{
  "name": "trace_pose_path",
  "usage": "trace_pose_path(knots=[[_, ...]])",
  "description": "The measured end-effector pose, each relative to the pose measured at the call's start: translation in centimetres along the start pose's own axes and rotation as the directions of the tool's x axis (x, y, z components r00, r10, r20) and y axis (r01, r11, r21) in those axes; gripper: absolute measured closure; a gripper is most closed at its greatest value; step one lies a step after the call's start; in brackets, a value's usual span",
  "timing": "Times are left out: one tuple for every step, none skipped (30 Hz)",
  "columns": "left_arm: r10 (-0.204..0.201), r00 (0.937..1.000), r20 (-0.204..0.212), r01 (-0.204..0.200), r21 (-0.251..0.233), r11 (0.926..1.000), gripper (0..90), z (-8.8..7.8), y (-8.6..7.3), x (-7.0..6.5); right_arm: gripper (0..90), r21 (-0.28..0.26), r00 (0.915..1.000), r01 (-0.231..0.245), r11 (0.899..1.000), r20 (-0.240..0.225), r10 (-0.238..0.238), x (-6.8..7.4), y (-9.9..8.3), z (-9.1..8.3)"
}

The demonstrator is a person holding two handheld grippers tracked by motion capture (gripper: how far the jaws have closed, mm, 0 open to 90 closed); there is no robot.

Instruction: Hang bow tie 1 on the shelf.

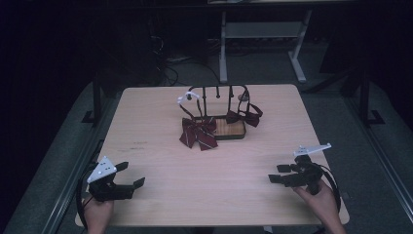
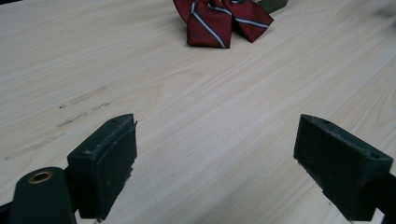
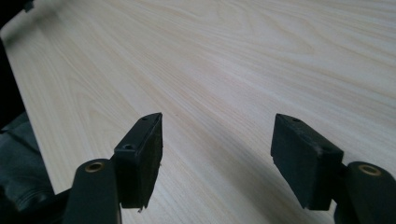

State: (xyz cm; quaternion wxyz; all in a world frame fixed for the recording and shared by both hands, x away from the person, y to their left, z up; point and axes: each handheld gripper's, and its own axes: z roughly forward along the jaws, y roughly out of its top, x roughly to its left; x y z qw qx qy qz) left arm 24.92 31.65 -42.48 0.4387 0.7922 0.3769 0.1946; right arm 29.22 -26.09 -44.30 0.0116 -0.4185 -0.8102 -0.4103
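High view: a light wooden table (image 1: 160, 146) bears a black wire rack (image 1: 219, 105) on a small tray-like base, set toward the far middle of the tabletop. A dark red striped bow tie (image 1: 198, 132) lies on the table touching the rack's near left corner. A second, darker bow tie (image 1: 243, 116) sits at the rack's right end; whether it hangs from the rack or rests on its base cannot be told. A white hanger-like piece (image 1: 187, 96) sits at the rack's upper left. The left gripper (image 1: 130, 176) is well apart from the rack, toward the near left corner of the table, jaws spread with nothing between them. The right gripper (image 1: 279, 174) is equally far from the rack, toward the near right edge, jaws parted and empty. Each is held by a hand entering from the near edge.

Left gripper view: both black jaws stand wide apart over bare wood, gripping nothing. The red striped bow tie (image 2: 223, 21) lies well ahead of the left gripper (image 2: 215, 156), with a dark corner of the rack's base (image 2: 273, 4) just behind it.

Right gripper view: the right gripper (image 3: 217, 158) has its jaws wide apart above bare table (image 3: 233, 56), holding nothing. The table's edge runs along the left, with dark floor beyond it.
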Motion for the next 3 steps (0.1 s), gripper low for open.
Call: trace_pose_path(knots=[[-0.002,1.0000,-0.001,0.002,-0.001,1.0000,12.8,0.06,0.03,-0.02,32.7,0.000,1.0000,0.005,1.000,0.000,-0.005,0.04,-0.04,0.01],[-0.007,1.0000,0.000,0.007,-0.002,1.0000,12.8,0.09,0.05,-0.06,32.1,-0.005,1.0000,0.001,1.000,0.005,-0.001,0.17,-0.06,0.03],[-0.007,1.0000,0.003,0.007,-0.005,1.0000,12.8,0.14,0.10,-0.12,31.9,-0.006,1.0000,0.001,1.000,0.007,-0.001,0.24,-0.05,0.00]])
